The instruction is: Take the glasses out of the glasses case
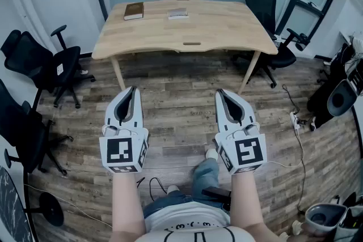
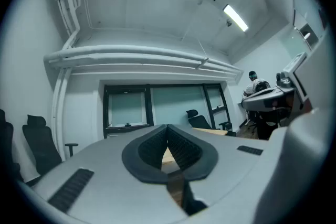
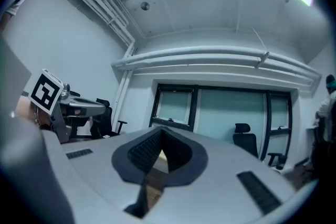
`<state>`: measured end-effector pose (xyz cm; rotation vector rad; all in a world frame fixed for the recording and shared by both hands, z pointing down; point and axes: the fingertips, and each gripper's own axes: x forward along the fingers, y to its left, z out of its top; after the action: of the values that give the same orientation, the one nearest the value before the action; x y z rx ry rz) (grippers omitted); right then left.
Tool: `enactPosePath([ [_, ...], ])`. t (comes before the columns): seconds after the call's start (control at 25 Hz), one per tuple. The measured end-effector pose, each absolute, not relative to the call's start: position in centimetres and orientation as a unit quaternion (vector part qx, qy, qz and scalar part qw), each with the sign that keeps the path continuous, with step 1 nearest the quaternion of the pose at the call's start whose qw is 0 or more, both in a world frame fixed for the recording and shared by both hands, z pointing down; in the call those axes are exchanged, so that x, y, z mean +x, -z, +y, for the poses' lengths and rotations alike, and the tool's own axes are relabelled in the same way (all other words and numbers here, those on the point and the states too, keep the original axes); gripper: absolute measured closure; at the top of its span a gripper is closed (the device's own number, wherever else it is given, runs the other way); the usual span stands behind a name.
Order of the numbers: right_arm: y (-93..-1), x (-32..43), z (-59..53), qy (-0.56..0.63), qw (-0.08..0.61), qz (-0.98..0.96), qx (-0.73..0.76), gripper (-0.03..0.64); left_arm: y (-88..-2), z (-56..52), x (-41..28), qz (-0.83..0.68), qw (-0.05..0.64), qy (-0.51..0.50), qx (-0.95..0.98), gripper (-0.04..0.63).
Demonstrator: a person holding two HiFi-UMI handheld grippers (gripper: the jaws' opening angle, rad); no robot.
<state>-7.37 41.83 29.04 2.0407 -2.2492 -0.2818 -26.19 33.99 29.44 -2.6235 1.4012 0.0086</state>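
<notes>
Across the room stands a wooden table [image 1: 227, 31]. On its far left part lies a brown oblong case [image 1: 134, 11], and a smaller pale flat thing [image 1: 178, 13] lies to its right. No glasses are visible. Both grippers are held level over the floor, well short of the table. My left gripper [image 1: 133, 89] has its jaws together with nothing between them, as the left gripper view [image 2: 168, 127] also shows. The right gripper [image 1: 220, 92] is likewise shut and empty, its tips meeting in the right gripper view [image 3: 160, 131].
Black office chairs stand at the left [image 1: 48, 62] and beyond the table's right end [image 1: 266, 8]. A power strip with cables [image 1: 295, 119] lies on the wooden floor at the right. Dark equipment [image 1: 340, 93] stands at the right wall.
</notes>
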Motion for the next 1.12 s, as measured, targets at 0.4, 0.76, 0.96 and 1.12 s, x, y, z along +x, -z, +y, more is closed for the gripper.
enactPosePath([
  [0.4, -29.6, -3.5, 36.9, 0.09, 0.046, -0.746, 0.658, 0.607, -29.9, 29.4, -22.2, 0.476, 0.08, -0.001, -0.876, 0.58],
  [0.76, -28.5, 5.9, 26.8, 0.09, 0.043, -0.779, 0.619, 0.606, -28.7, 20.6, -11.6, 0.496, 0.083, 0.003, -0.864, 0.58],
  [0.96, -28.0, 10.9, 21.3, 0.092, 0.055, -0.807, 0.581, 0.606, -28.0, 16.3, -6.2, 0.523, 0.078, -0.003, -0.849, 0.58],
  [1.12, -28.6, 13.0, 17.9, 0.092, 0.063, -0.824, 0.556, 0.606, -28.5, 13.6, -4.0, 0.54, 0.073, 0.005, -0.839, 0.58],
])
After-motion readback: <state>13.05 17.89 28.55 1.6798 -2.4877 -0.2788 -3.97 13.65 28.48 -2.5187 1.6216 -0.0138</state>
